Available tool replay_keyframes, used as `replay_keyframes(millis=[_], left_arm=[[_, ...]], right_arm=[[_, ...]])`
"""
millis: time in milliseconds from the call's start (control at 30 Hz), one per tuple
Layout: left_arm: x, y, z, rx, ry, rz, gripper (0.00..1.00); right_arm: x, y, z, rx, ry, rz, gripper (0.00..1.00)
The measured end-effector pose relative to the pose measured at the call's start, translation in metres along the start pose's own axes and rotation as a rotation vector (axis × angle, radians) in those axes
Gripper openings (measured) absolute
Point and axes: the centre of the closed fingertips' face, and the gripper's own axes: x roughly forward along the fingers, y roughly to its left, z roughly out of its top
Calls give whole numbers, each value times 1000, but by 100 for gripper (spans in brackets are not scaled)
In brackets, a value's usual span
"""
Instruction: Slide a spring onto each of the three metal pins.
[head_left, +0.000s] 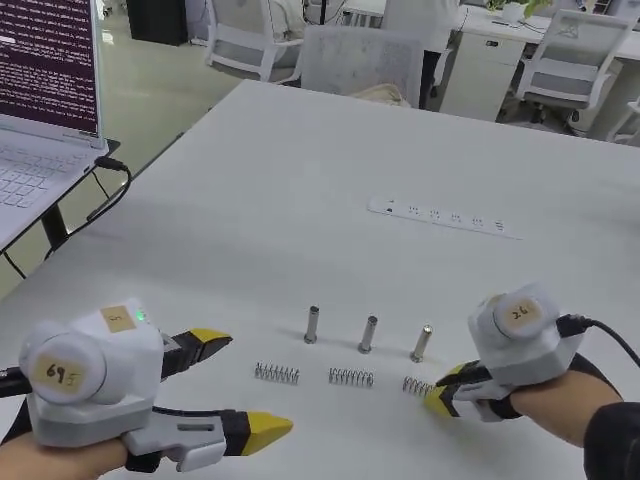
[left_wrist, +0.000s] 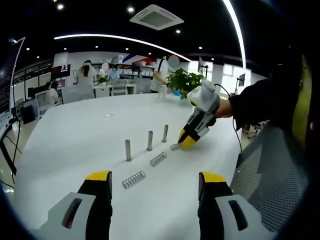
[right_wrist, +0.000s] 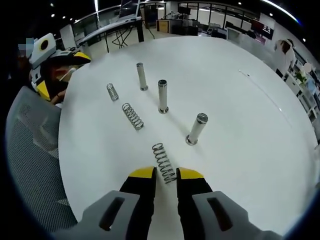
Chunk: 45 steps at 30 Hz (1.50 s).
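Head view: three metal pins stand upright in a row on the white table (head_left: 300, 180), namely the left pin (head_left: 312, 325), the middle pin (head_left: 368, 334) and the right pin (head_left: 422, 343). All three pins are bare. One spring lies flat on the table just in front of each pin: the left spring (head_left: 277, 373), the middle spring (head_left: 351, 377) and the right spring (head_left: 417, 385). The springs lie end to end in a line, apart from one another and from the pins.

The left gripper (head_left: 240, 385) hovers at the near left of the table, beside the left spring and not touching it. Its yellow-tipped jaws are spread wide and hold nothing. The right gripper (head_left: 443, 392) is low at the near right, with its yellow tips at the outer end of the right spring.

Right gripper view: the jaws stand only narrowly apart, one on each side of the near end of the right spring. It cannot be told whether they press on the coils. The rest of that spring lies on the table, pointing away from the jaws, with the right pin just beside its far end.

Farther back on the table lies a white power strip (head_left: 445, 216). An open laptop (head_left: 45, 90) sits on a stand at the left edge, and office chairs (head_left: 360, 60) stand beyond the table.
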Motion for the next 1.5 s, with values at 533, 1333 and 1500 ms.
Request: replay_keyframes(millis=[533, 1333, 1500], left_arm=[[0, -3, 1, 6, -1, -5, 65], [12, -28, 10, 118, 39, -127, 49], [24, -34, 17, 161, 58, -173, 48]], right_arm=[[-2, 1, -5, -110, 17, -14, 9], [-33, 48, 17, -172, -36, 98, 8], [-39, 55, 26, -199, -41, 115, 8]])
